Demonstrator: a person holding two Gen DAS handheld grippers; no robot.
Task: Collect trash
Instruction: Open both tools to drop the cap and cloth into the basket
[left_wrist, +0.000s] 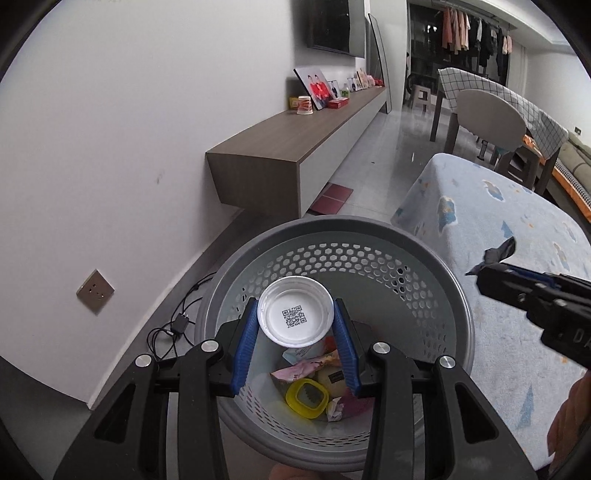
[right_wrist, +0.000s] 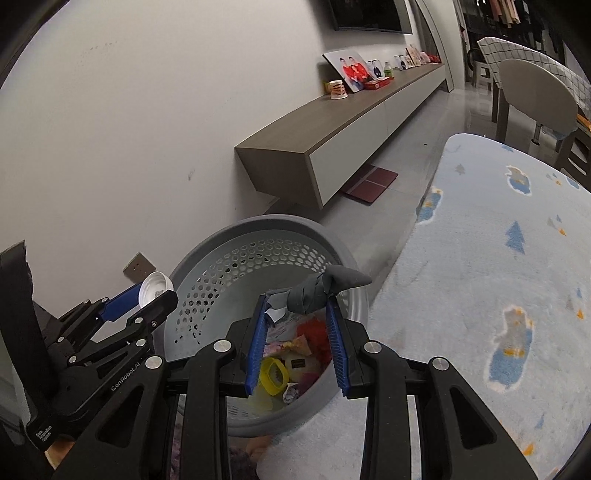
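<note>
My left gripper (left_wrist: 295, 325) pinches a white cup (left_wrist: 294, 316) btwn its blue ribbed pads (left_wrist: 248, 343), one pad on each side of the rim. Cup is round, smooth plastic or paper (can't tell which), base twd camera w/ a printed QR code at centre. It hangs over the open mouth of the grey bin (left_wrist: 436, 266), not touching it.

My right gripper (right_wrist: 297, 308) clamps a twisted grey wrapper (right_wrist: 325, 286) at its fingertips; wrapper is crumpled, matte, one end drawn to a point that sticks out past the right pad. It sits above the bin's near rim, on the side next to the blue cloth (right_wrist: 480, 295).

Bin: round, wide solid rim, pale inner wall perforated w/ hexagonal holes. Contents at bottom: yellow ring-shaped piece (left_wrist: 307, 398), pink crinkled wrappers (left_wrist: 299, 369), misc. paper scraps.

Cloth: fleecy, light blue, cartoon print. Bin stands just beside it, near the white wall.
</note>
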